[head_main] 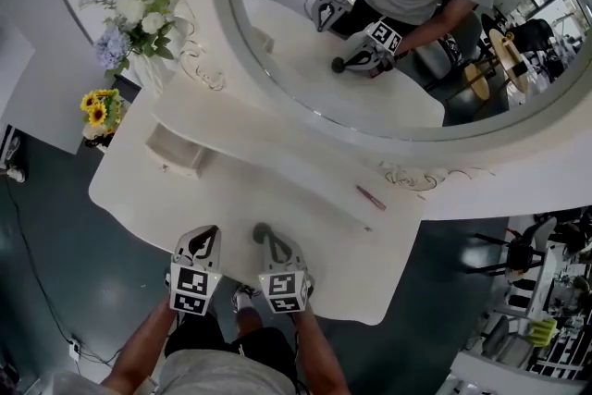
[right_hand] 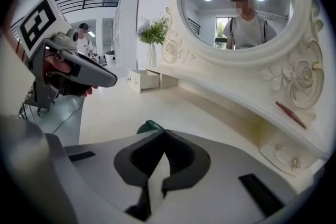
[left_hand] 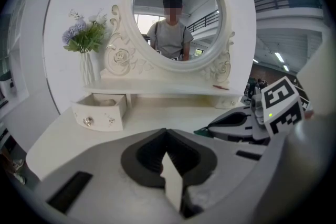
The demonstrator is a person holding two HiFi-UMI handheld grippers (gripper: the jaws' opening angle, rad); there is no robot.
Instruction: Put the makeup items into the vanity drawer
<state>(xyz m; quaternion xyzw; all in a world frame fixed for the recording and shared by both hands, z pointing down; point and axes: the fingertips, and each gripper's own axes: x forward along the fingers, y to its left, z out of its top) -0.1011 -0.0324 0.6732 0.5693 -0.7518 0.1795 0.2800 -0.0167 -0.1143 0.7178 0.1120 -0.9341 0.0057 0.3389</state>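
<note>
On the white vanity table [head_main: 277,208], a small drawer [head_main: 176,153] stands pulled open at the left, under the shelf; it also shows as the drawer [left_hand: 100,112] in the left gripper view. My right gripper [head_main: 265,238] is low over the table's front edge, shut on a dark green makeup item [right_hand: 150,126] that pokes out past its tips [left_hand: 202,132]. My left gripper [head_main: 205,240] hovers beside it, shut and empty, with its jaws together at the gripper's front [left_hand: 167,134]. A pink pencil [head_main: 371,197] lies on the shelf at the right.
A big round mirror [head_main: 407,32] rises behind the shelf and reflects both grippers. A vase of pale flowers [head_main: 139,28] stands at the shelf's left end, and yellow sunflowers [head_main: 102,111] sit lower left. A small closed drawer [right_hand: 286,157] sits under the shelf's right end.
</note>
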